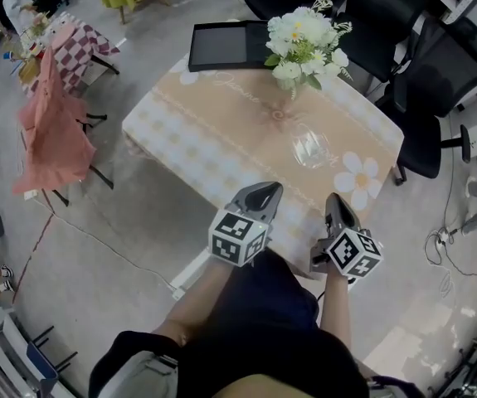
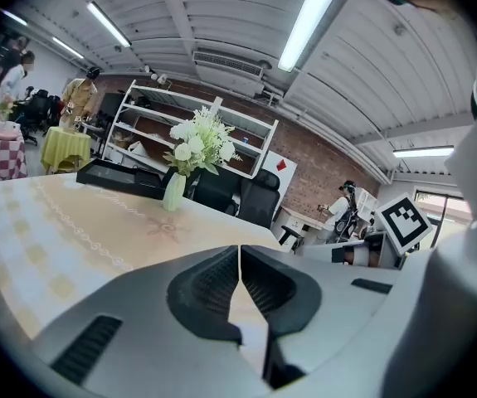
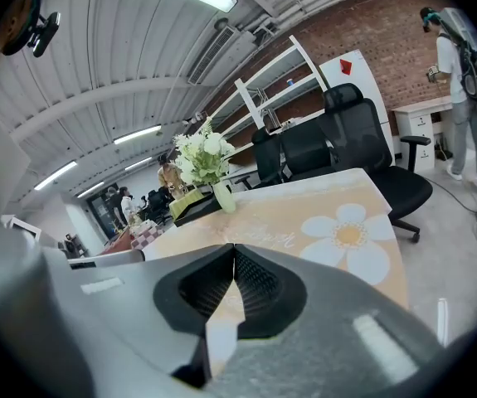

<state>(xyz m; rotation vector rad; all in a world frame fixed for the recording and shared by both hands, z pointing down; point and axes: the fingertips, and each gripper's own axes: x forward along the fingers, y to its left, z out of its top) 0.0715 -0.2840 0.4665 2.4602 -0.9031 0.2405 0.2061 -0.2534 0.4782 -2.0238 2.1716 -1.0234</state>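
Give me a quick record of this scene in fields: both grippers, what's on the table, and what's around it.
Left gripper: jaws together, nothing between them, at the table's near edge
Right gripper: jaws together, empty, beside the left one
Table: beige cloth with daisy print
On table: vase of white flowers, clear glass, black tray
Around: black office chairs on the far right side

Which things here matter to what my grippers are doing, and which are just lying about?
In hand:
- left gripper, jaws together, empty
- right gripper, jaws together, empty
- clear glass, the nearest thing ahead of both, on the table

Lying about:
- vase of flowers at the far edge
- black tray
- office chairs
- pink cloth beside the table
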